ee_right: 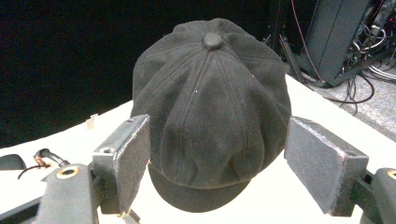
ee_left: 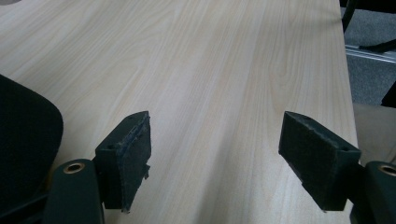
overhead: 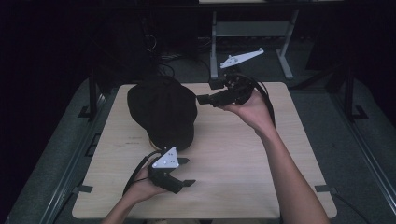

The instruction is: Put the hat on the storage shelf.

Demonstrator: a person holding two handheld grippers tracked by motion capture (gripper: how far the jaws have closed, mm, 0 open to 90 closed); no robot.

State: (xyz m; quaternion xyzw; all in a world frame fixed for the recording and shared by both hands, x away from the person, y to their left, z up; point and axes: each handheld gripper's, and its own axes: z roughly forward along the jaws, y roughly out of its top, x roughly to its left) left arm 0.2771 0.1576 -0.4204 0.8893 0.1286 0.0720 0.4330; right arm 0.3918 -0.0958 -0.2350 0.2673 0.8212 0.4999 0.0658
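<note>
Newsboy cap [overhead: 162, 111], black, sat on the wooden table [overhead: 233, 154], far-left side. Right gripper [overhead: 204, 99] hovered beside it, jaws wide apart, probably not touching. Left gripper [overhead: 186, 171] hung near the brim, also spread.

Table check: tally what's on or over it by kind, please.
Black cap: 1
Grippers, both open and holding nothing: 2, left gripper, right gripper
Total: 3

Dim, murky surroundings (gripper views brighter)
</note>
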